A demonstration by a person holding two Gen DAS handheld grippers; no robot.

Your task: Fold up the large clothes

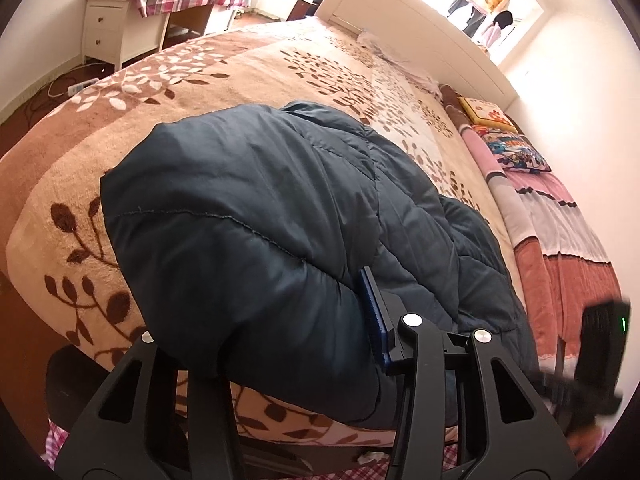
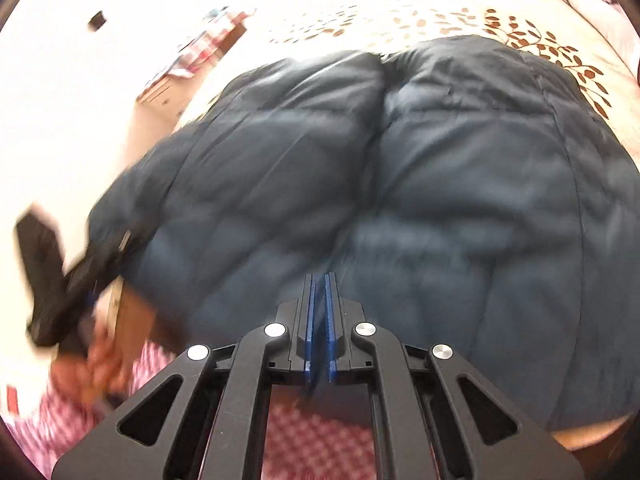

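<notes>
A dark blue quilted jacket (image 1: pixel 256 216) lies folded in a puffy bundle on the bed near its front edge; it fills the right wrist view (image 2: pixel 400 184). My left gripper (image 1: pixel 312 320) is spread wide around a thick fold of the jacket; one blue pad (image 1: pixel 374 316) presses its right side and the other finger is hidden under the cloth. My right gripper (image 2: pixel 319 280) hovers just over the jacket's near edge with its blue pads almost touching and nothing between them. The right wrist view is blurred by motion.
The bed wears a beige blanket with brown leaf print (image 1: pixel 248 76). Pillows (image 1: pixel 512 148) and a pink striped quilt (image 1: pixel 560 240) lie along the right side by the white headboard (image 1: pixel 420 28). A white desk with a checked cloth (image 1: pixel 160 0) stands far left.
</notes>
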